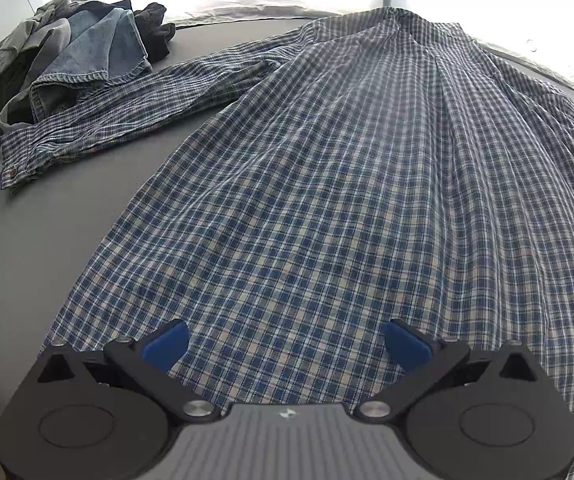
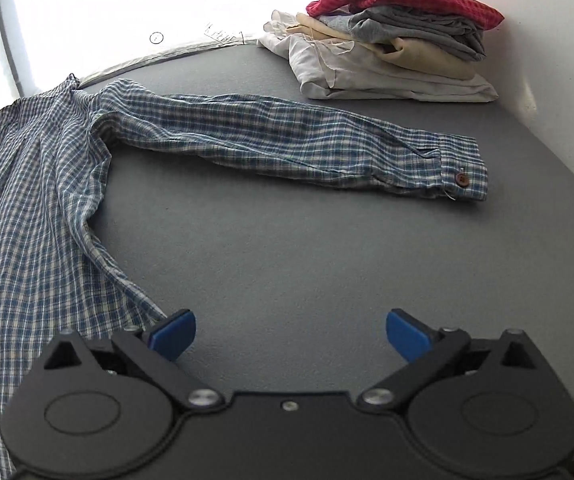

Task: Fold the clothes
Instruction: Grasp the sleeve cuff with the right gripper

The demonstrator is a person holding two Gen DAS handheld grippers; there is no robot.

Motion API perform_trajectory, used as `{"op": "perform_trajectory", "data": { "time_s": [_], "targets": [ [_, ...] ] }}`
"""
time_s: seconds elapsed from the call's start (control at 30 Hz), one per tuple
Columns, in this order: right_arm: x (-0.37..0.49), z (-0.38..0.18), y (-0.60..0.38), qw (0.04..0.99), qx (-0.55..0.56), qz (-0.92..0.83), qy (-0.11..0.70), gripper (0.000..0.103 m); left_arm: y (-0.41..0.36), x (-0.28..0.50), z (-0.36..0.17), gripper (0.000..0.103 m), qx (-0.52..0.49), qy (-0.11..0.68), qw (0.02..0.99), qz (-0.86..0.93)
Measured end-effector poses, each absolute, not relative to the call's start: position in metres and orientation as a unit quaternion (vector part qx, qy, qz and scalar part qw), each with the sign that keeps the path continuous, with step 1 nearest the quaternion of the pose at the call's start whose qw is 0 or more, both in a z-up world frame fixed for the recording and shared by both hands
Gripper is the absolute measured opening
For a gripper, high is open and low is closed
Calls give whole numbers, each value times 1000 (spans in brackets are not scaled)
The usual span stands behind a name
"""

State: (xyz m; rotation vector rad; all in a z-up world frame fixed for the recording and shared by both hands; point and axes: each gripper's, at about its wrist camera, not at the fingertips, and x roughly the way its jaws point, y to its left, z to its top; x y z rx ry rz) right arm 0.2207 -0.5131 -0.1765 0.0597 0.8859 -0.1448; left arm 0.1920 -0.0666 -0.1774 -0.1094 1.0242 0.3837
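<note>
Flat on the grey table (image 2: 287, 248), a blue-checked shirt (image 1: 327, 200) spreads both sleeves.

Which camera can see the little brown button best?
The right wrist view: the brown button sits sharp on the sleeve cuff. The left wrist view shows only a tiny, dim button on the other cuff.

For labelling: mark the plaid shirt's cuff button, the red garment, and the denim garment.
cuff button (image 2: 462, 179), right wrist view, button centre.
red garment (image 2: 403, 2), right wrist view, top face, topping the stack.
denim garment (image 1: 95, 46), left wrist view, its folded panel.
</note>
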Motion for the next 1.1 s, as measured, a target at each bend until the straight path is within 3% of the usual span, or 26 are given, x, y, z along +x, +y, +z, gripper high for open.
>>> {"op": "perform_trajectory", "data": {
  "time_s": [0.17, 0.37, 0.4, 0.47, 0.5, 0.53, 0.77, 0.87, 1.1],
  "targets": [
    [223, -165, -553, 918, -21, -94, 384, 102, -116, 199, -169, 103, -59, 472, 863, 171],
    [242, -161, -620, 912, 73, -118, 387, 91, -185, 234, -178, 103, -28, 485, 864, 133],
    [243, -162, -628, 911, 82, -119, 387, 84, -191, 239, -180, 103, -25, 488, 863, 129],
    [247, -164, -646, 908, 104, -117, 388, 60, -207, 248, -187, 103, -16, 503, 855, 123],
    [248, -165, -655, 906, 117, -116, 389, 28, -212, 250, -191, 103, -13, 509, 852, 126],
    [250, -165, -663, 904, 130, -115, 390, 12, -214, 250, -192, 103, -18, 503, 854, 134],
    [271, -162, -715, 898, 197, -153, 362, 23, -204, 256, -194, 103, -67, 520, 842, 130],
    [290, -165, -722, 896, 199, -156, 365, 40, -206, 258, -193, 103, -62, 521, 842, 128],
    [322, -177, -719, 885, 188, -123, 408, 43, -206, 270, -193, 103, -70, 527, 836, 134]
  ]
}}
